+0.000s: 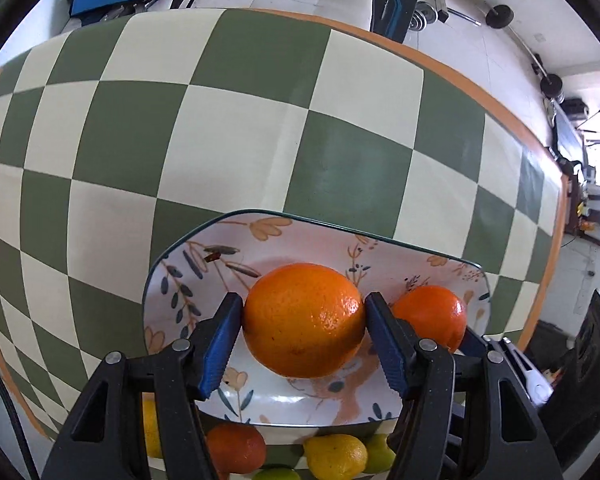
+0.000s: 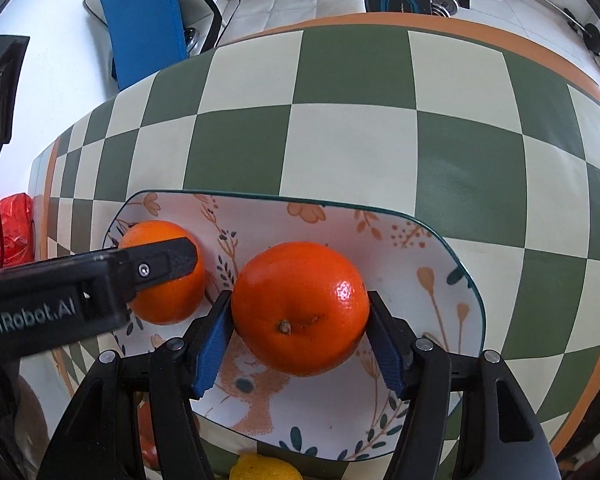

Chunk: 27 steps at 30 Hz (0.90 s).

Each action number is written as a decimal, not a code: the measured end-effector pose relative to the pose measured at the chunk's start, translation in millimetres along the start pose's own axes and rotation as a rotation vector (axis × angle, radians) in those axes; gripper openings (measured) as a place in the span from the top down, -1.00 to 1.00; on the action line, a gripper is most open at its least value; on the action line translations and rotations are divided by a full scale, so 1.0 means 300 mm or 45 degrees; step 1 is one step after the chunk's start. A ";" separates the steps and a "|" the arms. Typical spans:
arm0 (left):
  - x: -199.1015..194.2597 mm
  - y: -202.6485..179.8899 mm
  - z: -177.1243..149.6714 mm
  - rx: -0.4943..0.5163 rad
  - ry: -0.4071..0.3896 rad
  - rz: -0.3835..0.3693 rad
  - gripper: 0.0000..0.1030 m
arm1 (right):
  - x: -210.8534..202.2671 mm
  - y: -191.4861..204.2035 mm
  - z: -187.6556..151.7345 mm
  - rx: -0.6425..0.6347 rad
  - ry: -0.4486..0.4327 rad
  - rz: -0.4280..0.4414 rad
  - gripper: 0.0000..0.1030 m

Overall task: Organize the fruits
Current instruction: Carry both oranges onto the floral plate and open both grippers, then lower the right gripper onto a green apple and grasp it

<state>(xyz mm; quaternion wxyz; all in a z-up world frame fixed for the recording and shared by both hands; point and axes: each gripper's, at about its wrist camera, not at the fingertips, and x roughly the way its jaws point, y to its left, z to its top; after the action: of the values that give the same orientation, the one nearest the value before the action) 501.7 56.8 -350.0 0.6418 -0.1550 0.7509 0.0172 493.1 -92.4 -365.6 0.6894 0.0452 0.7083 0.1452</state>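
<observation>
Both grippers are clamping oranges over the floral plate [image 2: 400,240] on the checkered desk [image 2: 340,152]. The left gripper [image 1: 304,320] is holding its jaws against one orange [image 1: 304,320]; the right gripper [image 2: 300,312] is squeezing another orange [image 2: 300,308]. Lemons [image 1: 336,456] are lying by the desk's near edge.

Green-and-cream checkered tabletop with orange border [image 1: 352,168]

On it: floral ceramic platter with dark teal rim [image 1: 260,236]; by the near edge, loose yellow lemon [image 1: 336,456], small orange fruit [image 1: 236,446], green lime [image 1: 378,454].
</observation>
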 end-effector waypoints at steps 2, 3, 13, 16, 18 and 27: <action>0.002 -0.019 -0.002 0.031 -0.023 0.026 -0.21 | 0.012 0.008 0.004 0.011 0.005 0.001 -0.45; 0.002 -0.027 -0.002 0.037 -0.026 0.039 -0.21 | 0.005 0.003 0.000 0.019 -0.001 -0.008 -0.51; -0.113 -0.047 -0.042 0.149 -0.155 0.116 -0.67 | -0.114 0.031 -0.090 0.078 -0.062 -0.140 -0.84; -0.158 -0.039 -0.102 0.192 -0.211 0.169 -0.67 | -0.172 0.053 -0.152 0.090 -0.101 -0.175 -0.84; -0.198 -0.002 -0.147 0.208 -0.249 0.179 -0.67 | -0.219 0.066 -0.203 0.110 -0.136 -0.179 -0.84; -0.377 0.065 -0.406 0.252 -0.463 0.237 -0.67 | -0.432 0.146 -0.412 0.116 -0.285 -0.249 -0.84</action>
<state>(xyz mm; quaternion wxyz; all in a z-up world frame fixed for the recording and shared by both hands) 394.3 71.9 -222.5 0.7743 -0.0157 0.6319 0.0301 370.5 -102.6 -228.1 0.7721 0.0231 0.6338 0.0393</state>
